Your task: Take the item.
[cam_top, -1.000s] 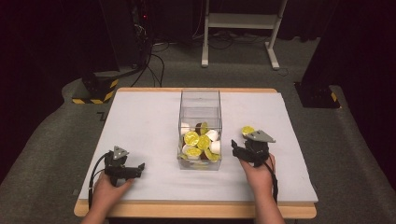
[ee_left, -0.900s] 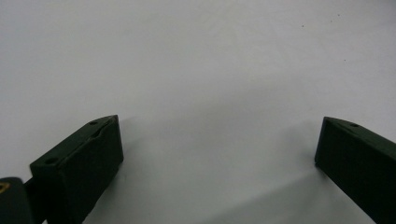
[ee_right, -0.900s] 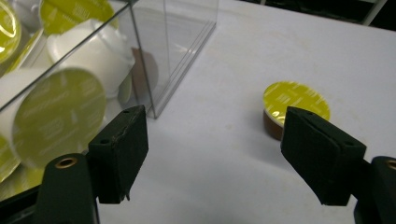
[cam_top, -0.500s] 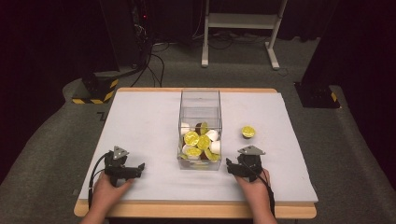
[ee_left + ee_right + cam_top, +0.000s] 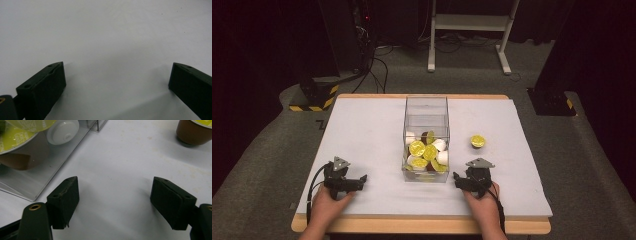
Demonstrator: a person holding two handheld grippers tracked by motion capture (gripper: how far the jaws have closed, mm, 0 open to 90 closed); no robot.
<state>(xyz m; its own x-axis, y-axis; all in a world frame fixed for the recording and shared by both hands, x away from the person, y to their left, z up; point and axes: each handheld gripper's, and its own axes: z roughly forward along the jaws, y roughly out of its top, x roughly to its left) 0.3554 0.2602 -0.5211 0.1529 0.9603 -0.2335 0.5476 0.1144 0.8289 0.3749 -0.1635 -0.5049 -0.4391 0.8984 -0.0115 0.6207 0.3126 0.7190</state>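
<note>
Since the earlier frame, the right gripper (image 5: 458, 179) has been drawn back from the lone capsule (image 5: 477, 141) to the near right corner of the clear box (image 5: 426, 140). Its fingers (image 5: 65, 195) are spread wide and empty, as are the left gripper's (image 5: 360, 178). The capsule is left upright beyond it, right of the box.

Clear box (image 5: 426, 112) of yellow-lidded pods, lone brown pod (image 5: 477, 141) upright right of it
</note>
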